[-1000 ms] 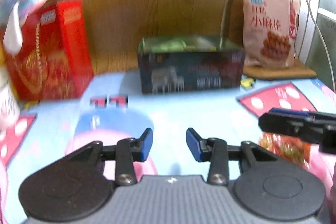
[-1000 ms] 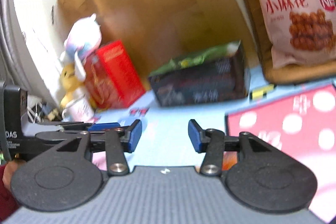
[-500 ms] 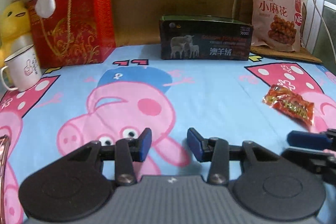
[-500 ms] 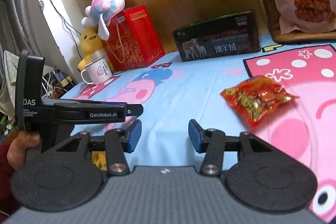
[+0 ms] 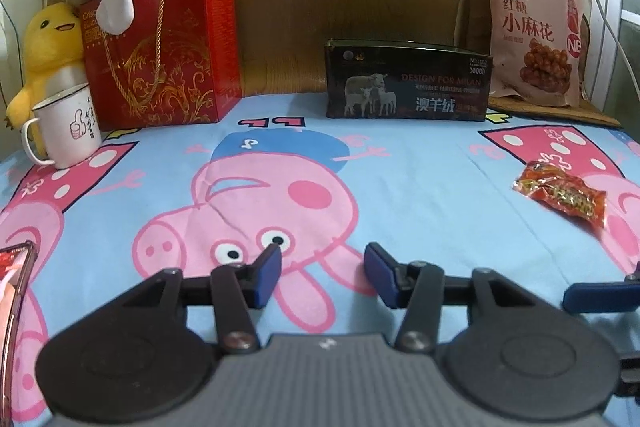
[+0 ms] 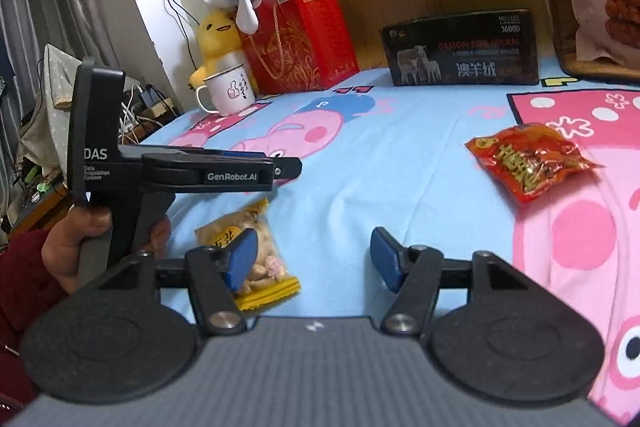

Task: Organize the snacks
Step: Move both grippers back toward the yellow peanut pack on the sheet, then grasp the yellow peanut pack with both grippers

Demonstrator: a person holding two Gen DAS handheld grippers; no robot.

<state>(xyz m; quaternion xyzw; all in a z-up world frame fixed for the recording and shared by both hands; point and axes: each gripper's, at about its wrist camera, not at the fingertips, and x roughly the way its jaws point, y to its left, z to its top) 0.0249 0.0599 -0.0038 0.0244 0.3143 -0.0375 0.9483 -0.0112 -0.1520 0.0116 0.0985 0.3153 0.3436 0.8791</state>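
Dark tin [image 5: 406, 83] upright, contents hidden; white mug [image 5: 66, 125] likewise; both claws wide apart after opening, gripping nothing

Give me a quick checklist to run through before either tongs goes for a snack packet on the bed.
1. Right tongs open, having just widened, nothing between the pads: ok.
2. Left tongs open, just widened, empty: ok.
3. Red snack packet lying flat, unobstructed: ok.
4. Yellow snack packet within the right tongs' gap: not ok, it sits behind the left pad.
5. Dark box open on top: cannot tell.
6. White mug clear of both packets: ok.
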